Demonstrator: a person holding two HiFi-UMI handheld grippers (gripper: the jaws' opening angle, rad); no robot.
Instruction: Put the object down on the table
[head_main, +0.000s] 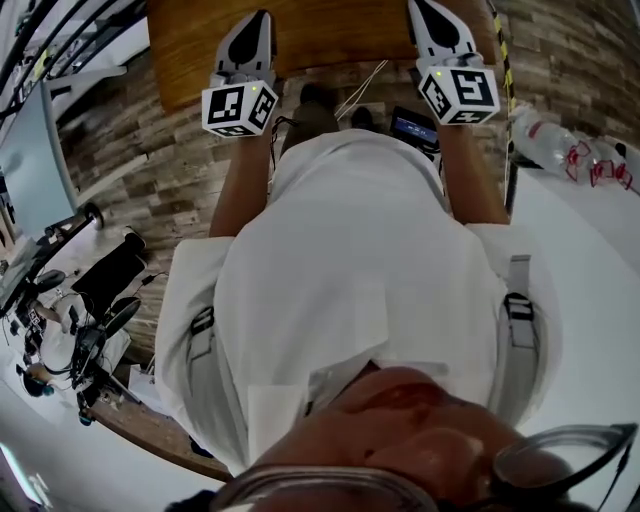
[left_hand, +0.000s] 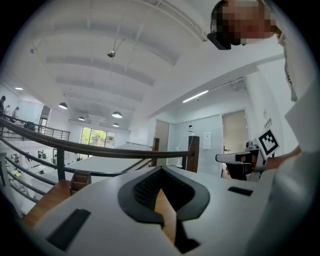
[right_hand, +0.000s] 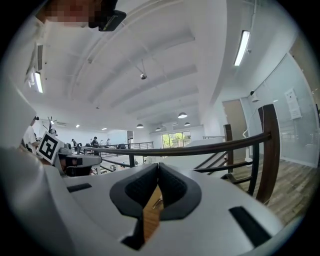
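In the head view my left gripper (head_main: 262, 15) and right gripper (head_main: 430, 12) are held out level ahead of the person's white shirt (head_main: 360, 260), side by side, each with its marker cube. Both reach over a broad brown wooden board (head_main: 330, 35) at the top edge. In the left gripper view the jaws (left_hand: 161, 169) meet at their tips; only brown wood shows through the slit below. The right gripper (right_hand: 158, 165) looks the same, shut, with wood behind the slit. I see nothing clamped between either pair of tips.
A white table (head_main: 590, 260) at the right carries clear plastic bottles (head_main: 545, 135). A cluttered white desk (head_main: 90, 300) lies at the lower left. Plank flooring (head_main: 150, 170) runs between. A dark stair railing (left_hand: 100, 150) crosses ahead, also the railing (right_hand: 225, 145) in the right gripper view.
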